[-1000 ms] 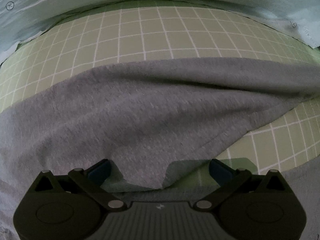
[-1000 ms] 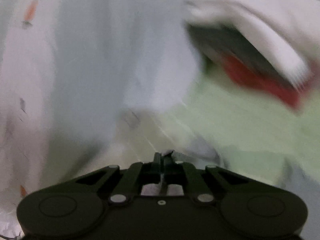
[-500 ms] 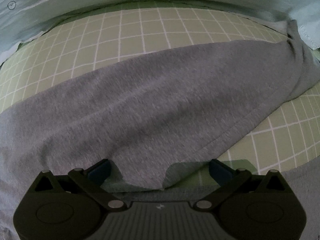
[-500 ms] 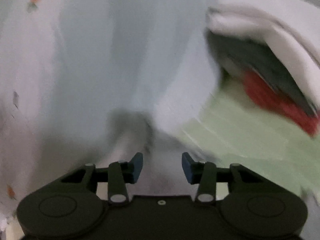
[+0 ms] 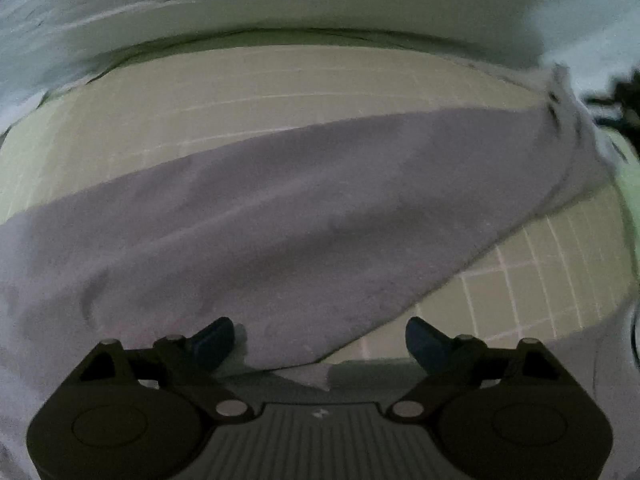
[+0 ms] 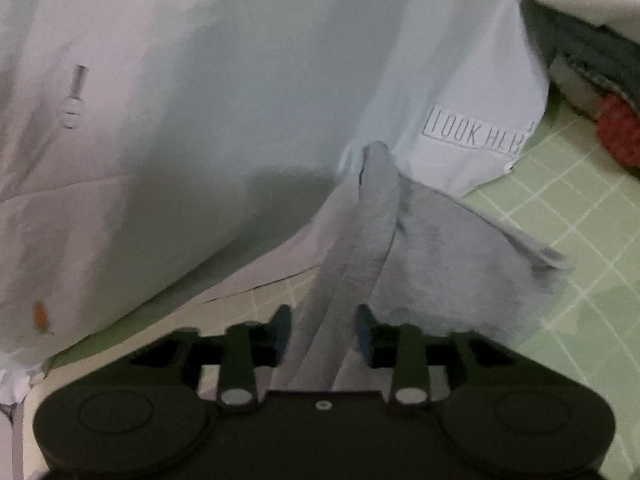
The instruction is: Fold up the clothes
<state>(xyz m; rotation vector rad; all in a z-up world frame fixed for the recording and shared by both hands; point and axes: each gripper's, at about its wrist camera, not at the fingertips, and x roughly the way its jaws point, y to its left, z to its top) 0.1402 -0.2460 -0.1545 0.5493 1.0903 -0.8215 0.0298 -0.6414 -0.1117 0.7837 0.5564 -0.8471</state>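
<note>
A grey garment [image 5: 300,208] lies spread across the green grid mat [image 5: 280,92] in the left wrist view. Its near edge reaches in between the fingers of my left gripper [image 5: 320,340], which is open and holds nothing. The garment's far right corner is bunched and raised by a blurred dark shape at the right edge. In the right wrist view a thick bunched fold of the grey garment [image 6: 460,248] runs between the fingers of my right gripper [image 6: 323,334]. It fills the gap, and the fingers press on it from both sides.
A light blue cloth [image 6: 260,80] with a printed label [image 6: 476,132] lies rumpled along the mat's far side, right behind the bunched corner. A stack of folded clothes [image 6: 580,0], with a red knit piece [image 6: 618,136], sits at the upper right. Bare green mat [image 6: 580,208] shows to the right.
The garment's right corner was dragged up toward the blue cloth. My right gripper was shut, opened, then narrowed around the grey fold. My left gripper stayed open and the view shifted.
</note>
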